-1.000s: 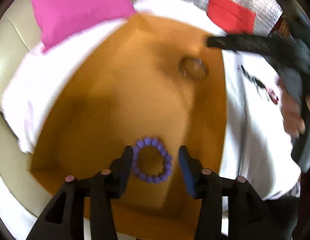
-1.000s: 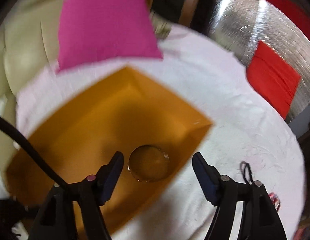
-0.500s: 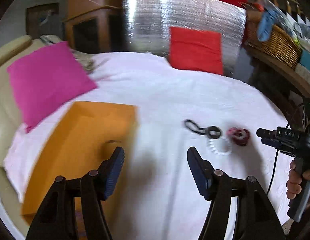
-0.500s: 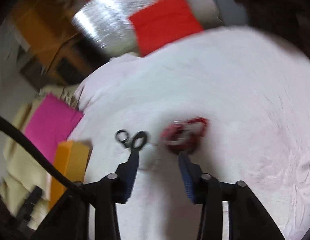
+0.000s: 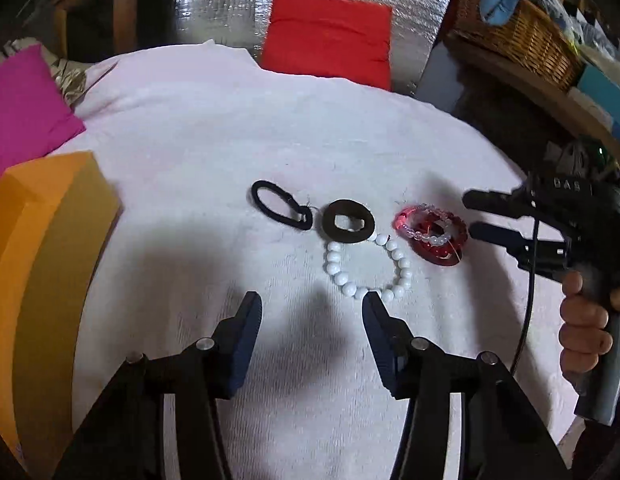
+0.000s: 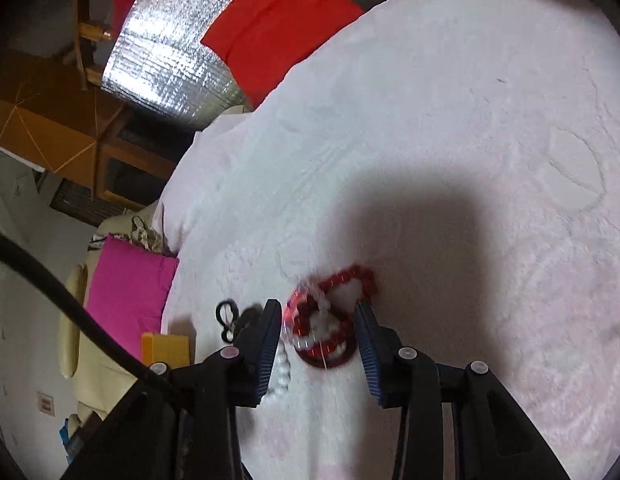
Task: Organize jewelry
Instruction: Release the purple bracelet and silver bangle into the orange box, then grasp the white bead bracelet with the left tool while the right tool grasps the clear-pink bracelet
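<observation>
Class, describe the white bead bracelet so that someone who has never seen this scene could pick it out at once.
Start at the white cloth covering the surface and find the row of small items at its middle. The white bead bracelet lies nearest the left gripper, below a flat black ring. It alone is a loop of round, opaque white beads; its neighbours are black or red.

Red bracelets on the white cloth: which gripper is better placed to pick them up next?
Right. The right gripper already straddles the red bracelets, fingers on either side, jaws just closing. The left gripper is open over bare cloth, nearer the white bead bracelet.
</observation>
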{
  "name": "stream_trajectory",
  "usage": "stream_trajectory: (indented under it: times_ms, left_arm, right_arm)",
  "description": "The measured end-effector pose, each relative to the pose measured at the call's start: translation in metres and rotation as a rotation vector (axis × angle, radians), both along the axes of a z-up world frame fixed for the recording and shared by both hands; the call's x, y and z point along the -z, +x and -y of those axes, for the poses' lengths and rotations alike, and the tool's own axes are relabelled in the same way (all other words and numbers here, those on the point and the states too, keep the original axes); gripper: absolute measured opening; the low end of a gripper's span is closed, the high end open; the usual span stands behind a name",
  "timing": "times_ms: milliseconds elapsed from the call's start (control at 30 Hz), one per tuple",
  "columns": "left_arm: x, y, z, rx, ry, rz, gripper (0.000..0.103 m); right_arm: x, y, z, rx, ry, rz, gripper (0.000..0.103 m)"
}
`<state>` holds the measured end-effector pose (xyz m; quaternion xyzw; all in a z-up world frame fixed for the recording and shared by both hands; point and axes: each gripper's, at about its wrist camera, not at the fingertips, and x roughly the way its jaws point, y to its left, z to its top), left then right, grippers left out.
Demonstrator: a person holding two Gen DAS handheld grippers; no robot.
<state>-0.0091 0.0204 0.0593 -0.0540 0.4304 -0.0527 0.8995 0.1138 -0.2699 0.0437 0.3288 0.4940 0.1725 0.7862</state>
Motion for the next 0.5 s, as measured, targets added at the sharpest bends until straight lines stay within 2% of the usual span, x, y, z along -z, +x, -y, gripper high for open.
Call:
stream_trajectory:
  times_ms: [100,233,267,300,367,500]
  left_arm:
    - [-0.002,0.005,0.001,0.016,-0.015,-0.008,0.054]
    - [0.002,0.009,0.004,0.041,-0.033,-0.039,0.054]
    - [0.002,0.009,0.006,0.045,-0.032,-0.044,0.054]
    - [0.004,0.009,0.007,0.052,-0.030,-0.050,0.054]
    - [0.006,0.009,0.009,0.052,-0.018,-0.060,0.054]
    - [0.011,0.009,0.008,0.041,-0.015,-0.075,0.054]
  right_arm:
    - [0.003,0.006,-0.006,-0.007,0.005,-0.003,0.041]
    - [0.009,0.012,-0.021,-0.019,-0.072,-0.017,0.041]
    - [0.012,0.012,-0.024,-0.022,-0.083,-0.020,0.035]
    - [0.012,0.012,-0.027,-0.023,-0.107,-0.011,0.021]
    - [0.010,0.010,-0.030,-0.026,-0.152,-0.003,0.010]
    - [-0.005,-0.003,-0.019,0.015,-0.134,0.026,0.009]
